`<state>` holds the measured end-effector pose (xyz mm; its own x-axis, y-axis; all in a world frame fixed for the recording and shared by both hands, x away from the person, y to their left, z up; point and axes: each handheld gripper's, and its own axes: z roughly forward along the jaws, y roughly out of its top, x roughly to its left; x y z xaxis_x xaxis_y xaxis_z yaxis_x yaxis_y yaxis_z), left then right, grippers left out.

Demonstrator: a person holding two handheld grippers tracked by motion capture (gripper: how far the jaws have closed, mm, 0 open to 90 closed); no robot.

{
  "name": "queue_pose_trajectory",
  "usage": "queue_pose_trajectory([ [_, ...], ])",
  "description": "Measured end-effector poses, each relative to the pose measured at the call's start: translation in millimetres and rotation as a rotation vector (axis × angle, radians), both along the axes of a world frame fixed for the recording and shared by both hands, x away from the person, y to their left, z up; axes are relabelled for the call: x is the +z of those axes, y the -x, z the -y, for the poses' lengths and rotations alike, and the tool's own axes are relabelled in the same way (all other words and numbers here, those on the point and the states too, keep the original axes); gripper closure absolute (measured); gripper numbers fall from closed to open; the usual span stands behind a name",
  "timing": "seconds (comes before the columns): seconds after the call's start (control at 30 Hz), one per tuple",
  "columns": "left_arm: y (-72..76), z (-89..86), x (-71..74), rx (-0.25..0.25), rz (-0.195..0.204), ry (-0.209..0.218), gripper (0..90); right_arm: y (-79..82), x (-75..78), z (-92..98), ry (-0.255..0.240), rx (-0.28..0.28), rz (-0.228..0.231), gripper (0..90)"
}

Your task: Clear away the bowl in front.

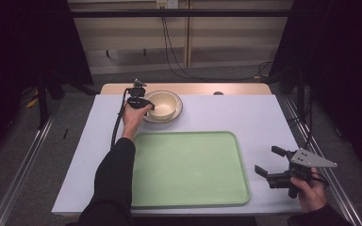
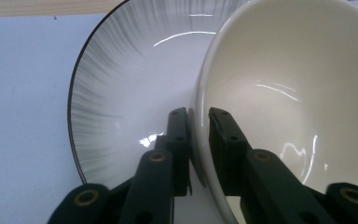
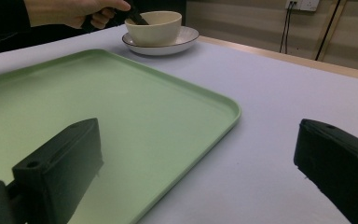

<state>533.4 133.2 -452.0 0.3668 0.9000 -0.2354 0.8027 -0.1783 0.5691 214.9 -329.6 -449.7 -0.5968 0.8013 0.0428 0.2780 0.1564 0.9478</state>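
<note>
A cream bowl [image 1: 162, 104] stands on a white plate with a dark rim [image 1: 179, 111] at the back left of the table. My left gripper [image 1: 148, 106] is at the bowl's left rim. In the left gripper view its jaws pinch the rim of the bowl [image 2: 289, 70], one inside and one outside, above the plate [image 2: 121, 79]. My right gripper [image 1: 265, 159] hovers open beside the right edge of a green tray [image 1: 188, 169], with nothing between its jaws. The right gripper view shows the tray [image 3: 74, 102], the bowl [image 3: 154, 28] and the left gripper [image 3: 135, 16] far off.
The light table [image 1: 245, 113] has bare surface behind and to the right of the tray. A wooden strip [image 1: 235, 88] runs along the far edge. Black cables [image 1: 174, 56] hang over the floor beyond it.
</note>
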Motion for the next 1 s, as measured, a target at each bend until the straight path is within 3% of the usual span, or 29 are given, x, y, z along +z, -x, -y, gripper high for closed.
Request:
queue_pose_trajectory([
  [0.07,-0.1,0.2,-0.9,0.02,0.001,0.026,82.7,0.2,0.2,0.6,-0.002,0.004,0.0,0.8],
  [0.2,-0.7,-2.1,-0.7,0.011,-0.01,0.029,83.2,0.0,0.1,0.4,0.001,0.007,0.002,0.8],
  [0.37,-0.4,-4.6,-1.7,0.022,-0.008,0.064,83.4,0.1,0.3,0.8,0.001,0.005,0.006,0.8],
  [0.43,0.1,-3.8,-0.7,0.03,-0.006,0.055,83.5,0.2,0.4,1.0,0.001,0.007,0.007,0.8],
  [0.63,1.5,-6.3,1.9,0.043,-0.008,0.093,83.7,0.5,0.9,1.3,-0.006,0.005,0.006,0.8],
  [0.77,2.5,-6.6,4.5,0.021,-0.002,0.085,83.5,0.3,0.9,1.4,-0.006,0.004,0.008,0.8],
  [1.0,4.2,-5.8,5.5,0.031,-0.007,0.101,83.4,0.6,1.1,1.8,-0.004,0.0,0.009,0.8],
])
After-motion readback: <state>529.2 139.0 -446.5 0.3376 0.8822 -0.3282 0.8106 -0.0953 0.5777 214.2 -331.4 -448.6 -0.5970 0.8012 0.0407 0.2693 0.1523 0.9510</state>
